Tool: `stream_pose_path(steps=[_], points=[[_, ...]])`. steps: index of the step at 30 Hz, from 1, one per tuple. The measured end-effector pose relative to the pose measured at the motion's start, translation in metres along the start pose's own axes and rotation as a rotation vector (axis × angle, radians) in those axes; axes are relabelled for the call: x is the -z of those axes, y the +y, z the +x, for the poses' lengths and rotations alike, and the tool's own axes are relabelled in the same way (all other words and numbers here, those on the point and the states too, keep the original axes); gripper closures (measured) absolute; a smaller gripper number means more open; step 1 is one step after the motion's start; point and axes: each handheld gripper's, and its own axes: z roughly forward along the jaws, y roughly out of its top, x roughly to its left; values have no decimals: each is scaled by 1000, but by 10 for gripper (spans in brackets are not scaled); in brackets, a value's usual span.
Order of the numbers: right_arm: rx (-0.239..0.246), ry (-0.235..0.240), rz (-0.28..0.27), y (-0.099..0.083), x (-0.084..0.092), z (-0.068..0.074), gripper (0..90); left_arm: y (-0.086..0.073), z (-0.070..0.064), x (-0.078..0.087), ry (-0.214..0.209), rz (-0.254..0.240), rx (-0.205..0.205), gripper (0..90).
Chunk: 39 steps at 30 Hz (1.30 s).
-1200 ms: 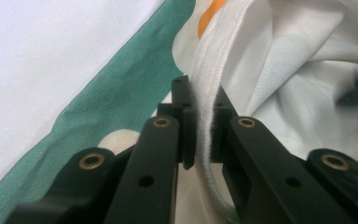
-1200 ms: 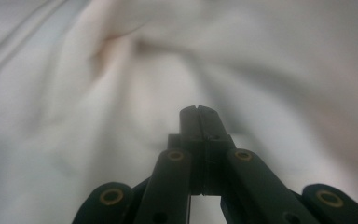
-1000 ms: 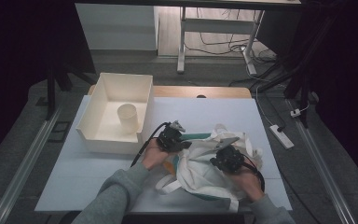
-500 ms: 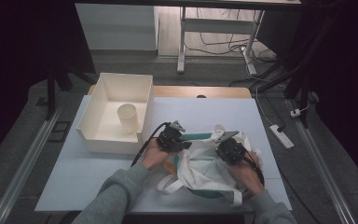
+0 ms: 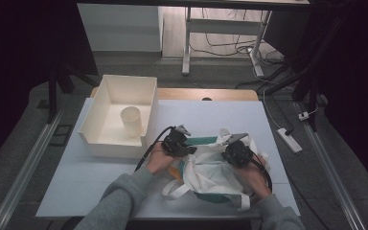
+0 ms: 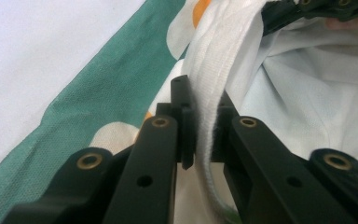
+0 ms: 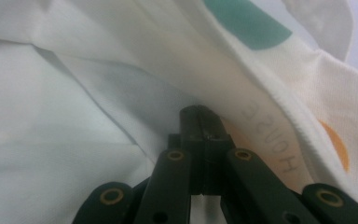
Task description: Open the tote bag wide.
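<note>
Tote bag [image 5: 211,172] of white cloth with green and orange print lies crumpled in the lower middle of the high view, on the white counter [image 5: 100,182], with its straps trailing toward the bottom edge. At its upper left corner sits the left gripper [image 5: 188,148], held by a hand in a grey sleeve; in the left gripper view its two black jaws are pressed together on a thick white hem of the bag [image 6: 209,93], which runs up between them toward the top of the frame, green and orange print showing to the left. At the bag's upper right sits the right gripper [image 5: 229,152]; in the right gripper view its jaws are fully closed, tips meeting, deep among folds of white cloth [image 7: 74,140], with a seamed edge and faint reversed lettering just to their right. Whether any cloth is pinched between those tips I cannot tell. A cream box [image 5: 106,139] with a cup [image 5: 131,122] inside stands in the left middle of the high view, near the left gripper.
</note>
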Motion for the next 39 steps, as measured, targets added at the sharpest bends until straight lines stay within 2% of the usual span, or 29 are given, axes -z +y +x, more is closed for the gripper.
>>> stream_pose_path(steps=[2, 3, 9, 14, 18, 22, 24, 32, 39], points=[[1, 15, -21, 1, 5, 1, 900, 1, -2, 3, 1, -8, -7, 841], [0, 39, -45, 2, 9, 2, 900, 2, -3, 5, -2, -20, -13, 829], [6, 90, -183, 5, 37, 9, 900, 6, -11, 17, -25, -84, -29, 652], [2, 118, -244, -1, 53, 11, 897, 11, -21, 34, -31, -134, -49, 512], [-26, 133, -300, -8, 63, 8, 692, 14, -27, 47, -30, -148, -57, 404], [-78, 145, -351, -14, 69, 3, 600, 15, -33, 59, -32, -172, -86, 390], [-85, 150, -368, -16, 71, 2, 579, 16, -36, 67, -40, -183, -96, 390], [-70, 138, -384, -19, 72, 3, 520, 13, -47, 93, -55, -186, -154, 391], [-60, 119, -374, -20, 72, 5, 480, 9, -48, 113, -35, -207, -167, 389]])
